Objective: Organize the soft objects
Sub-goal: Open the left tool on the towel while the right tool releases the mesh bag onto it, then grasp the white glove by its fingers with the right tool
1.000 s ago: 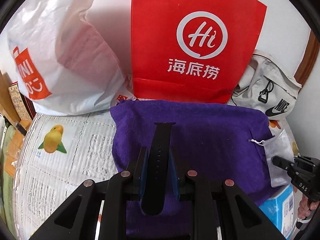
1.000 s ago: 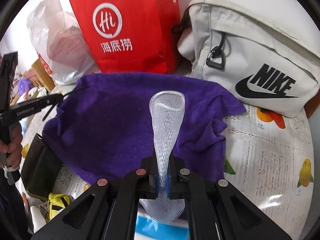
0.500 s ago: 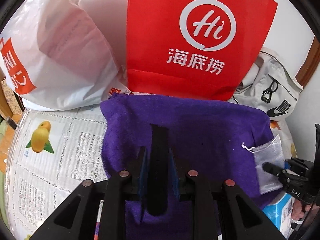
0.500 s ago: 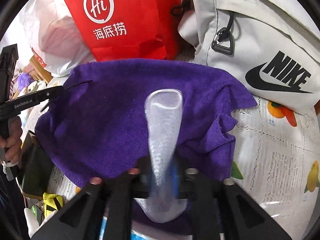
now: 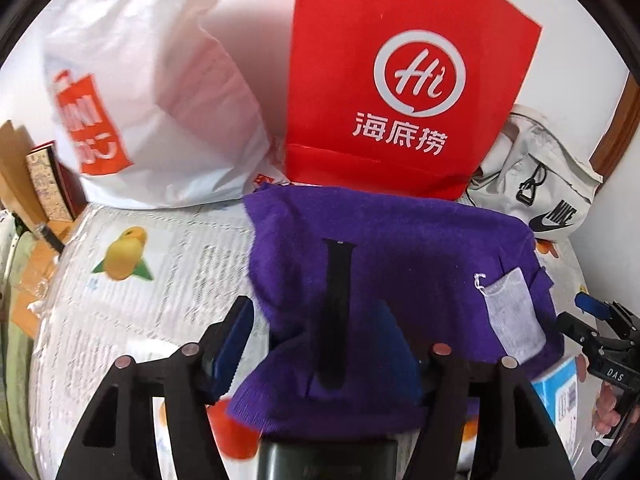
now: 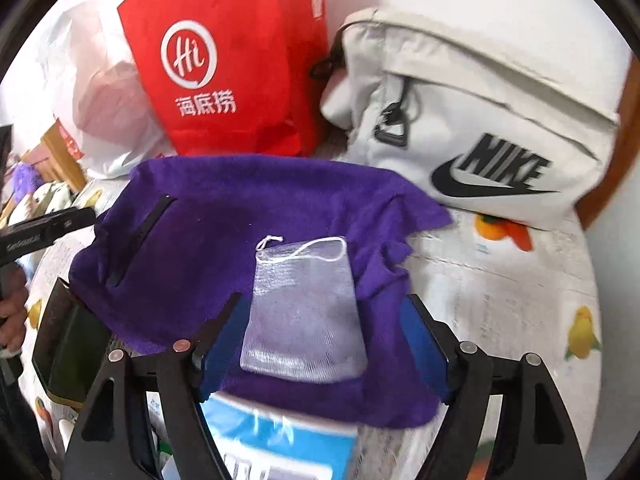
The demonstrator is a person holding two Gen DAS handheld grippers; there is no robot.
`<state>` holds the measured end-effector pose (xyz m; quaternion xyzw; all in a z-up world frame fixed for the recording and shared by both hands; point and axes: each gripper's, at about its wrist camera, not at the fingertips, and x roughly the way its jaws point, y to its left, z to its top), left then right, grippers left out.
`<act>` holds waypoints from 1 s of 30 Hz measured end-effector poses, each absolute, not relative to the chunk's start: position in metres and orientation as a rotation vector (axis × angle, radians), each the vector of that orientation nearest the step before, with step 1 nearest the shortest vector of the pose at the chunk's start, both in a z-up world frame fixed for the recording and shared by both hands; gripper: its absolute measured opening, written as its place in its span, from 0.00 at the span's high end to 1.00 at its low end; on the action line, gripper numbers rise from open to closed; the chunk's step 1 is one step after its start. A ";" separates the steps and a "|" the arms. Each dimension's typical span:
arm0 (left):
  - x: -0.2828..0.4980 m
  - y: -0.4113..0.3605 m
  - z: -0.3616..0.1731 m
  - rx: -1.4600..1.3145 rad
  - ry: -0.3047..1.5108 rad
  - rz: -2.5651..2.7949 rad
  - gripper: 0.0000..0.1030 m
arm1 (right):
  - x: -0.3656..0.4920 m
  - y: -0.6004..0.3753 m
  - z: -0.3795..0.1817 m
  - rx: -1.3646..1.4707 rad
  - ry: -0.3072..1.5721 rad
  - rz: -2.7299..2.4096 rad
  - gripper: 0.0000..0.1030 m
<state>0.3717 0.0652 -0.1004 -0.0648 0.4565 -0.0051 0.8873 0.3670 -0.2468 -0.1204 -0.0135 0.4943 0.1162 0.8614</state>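
Note:
A purple towel (image 5: 400, 248) lies spread over boxes on the table, also in the right wrist view (image 6: 224, 216). A black watch strap (image 5: 336, 312) lies flat on its left part, also visible in the right wrist view (image 6: 140, 236). A white mesh drawstring pouch (image 6: 304, 312) lies flat on its right part, also in the left wrist view (image 5: 512, 312). My left gripper (image 5: 324, 328) is open, its fingers on either side of the strap. My right gripper (image 6: 324, 328) is open, its fingers on either side of the pouch.
A red paper bag (image 5: 408, 80), a white plastic bag (image 5: 144, 104) and a grey Nike bag (image 6: 472, 132) stand behind the towel. A blue box (image 6: 272, 440) and a black box (image 6: 68, 348) sit under the towel's near edge. The tablecloth (image 5: 132, 300) has fruit prints.
Both grippers have opened. The strap left the left gripper and the pouch left the right one; both now lie flat on the towel. Both grippers drew back a little.

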 end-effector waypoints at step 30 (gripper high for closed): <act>0.162 0.086 -0.108 -0.146 0.925 -0.050 0.39 | 0.152 -0.190 -0.097 0.064 0.936 0.347 0.24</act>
